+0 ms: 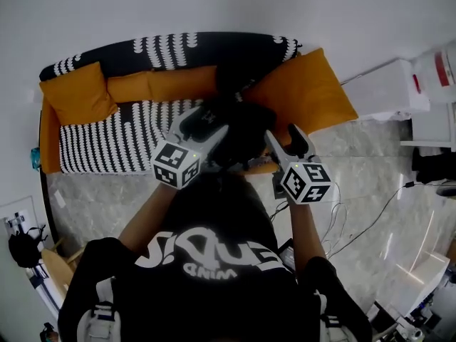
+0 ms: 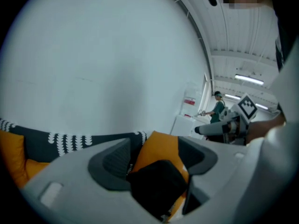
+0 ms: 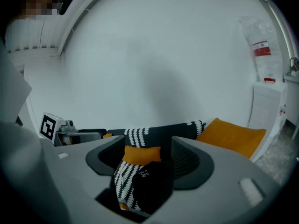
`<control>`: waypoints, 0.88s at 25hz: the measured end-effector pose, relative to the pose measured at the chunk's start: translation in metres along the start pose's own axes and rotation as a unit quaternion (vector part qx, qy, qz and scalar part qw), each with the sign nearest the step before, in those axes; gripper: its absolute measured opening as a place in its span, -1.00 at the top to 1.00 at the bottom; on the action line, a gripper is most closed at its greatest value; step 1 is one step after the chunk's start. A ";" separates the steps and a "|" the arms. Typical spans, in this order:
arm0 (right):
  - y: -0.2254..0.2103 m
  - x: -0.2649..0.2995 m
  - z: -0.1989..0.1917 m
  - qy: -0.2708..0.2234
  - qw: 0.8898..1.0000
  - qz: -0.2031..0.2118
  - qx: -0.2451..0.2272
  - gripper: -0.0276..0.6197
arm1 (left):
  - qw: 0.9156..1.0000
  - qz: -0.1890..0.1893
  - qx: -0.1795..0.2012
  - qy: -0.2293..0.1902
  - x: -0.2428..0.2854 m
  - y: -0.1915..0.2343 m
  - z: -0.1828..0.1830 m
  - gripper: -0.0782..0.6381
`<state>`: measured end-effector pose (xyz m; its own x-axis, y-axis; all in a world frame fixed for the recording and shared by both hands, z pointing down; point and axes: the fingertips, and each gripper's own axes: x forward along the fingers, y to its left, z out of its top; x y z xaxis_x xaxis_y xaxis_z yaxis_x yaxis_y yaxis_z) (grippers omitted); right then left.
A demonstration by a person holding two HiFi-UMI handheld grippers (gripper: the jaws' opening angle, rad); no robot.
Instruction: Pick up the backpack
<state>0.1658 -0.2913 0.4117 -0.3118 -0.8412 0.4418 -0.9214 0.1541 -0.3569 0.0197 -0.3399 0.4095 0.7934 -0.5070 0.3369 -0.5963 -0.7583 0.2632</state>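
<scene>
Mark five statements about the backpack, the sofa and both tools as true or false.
1. The backpack is black. True.
2. The left tool is shut on the backpack. False: its jaws stand apart, and the backpack shows ahead of them, not gripped.
3. The sofa carries orange cushions. True.
4. The backpack lies on the floor. False: it sits on the sofa's striped seat.
5. The right tool has its jaws apart. True.
</scene>
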 end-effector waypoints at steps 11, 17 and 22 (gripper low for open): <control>-0.043 0.064 -0.081 0.135 0.989 0.033 0.040 -0.11 | 0.993 -0.049 -0.003 0.103 0.064 0.014 -0.089 -0.22; -0.082 0.096 -0.134 0.179 0.982 0.013 0.057 -0.11 | 0.985 -0.056 -0.025 0.162 0.090 0.034 -0.164 -0.22; -0.094 0.114 -0.173 0.203 0.977 0.016 0.064 -0.09 | 0.975 -0.074 -0.032 0.205 0.099 0.044 -0.227 -0.22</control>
<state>0.1762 -0.3120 0.6380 -0.4299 -0.5588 0.7092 -0.8811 0.0881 -0.4647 0.0439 -0.3306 0.6595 0.7641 -0.1770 0.6204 -0.4951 -0.7774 0.3880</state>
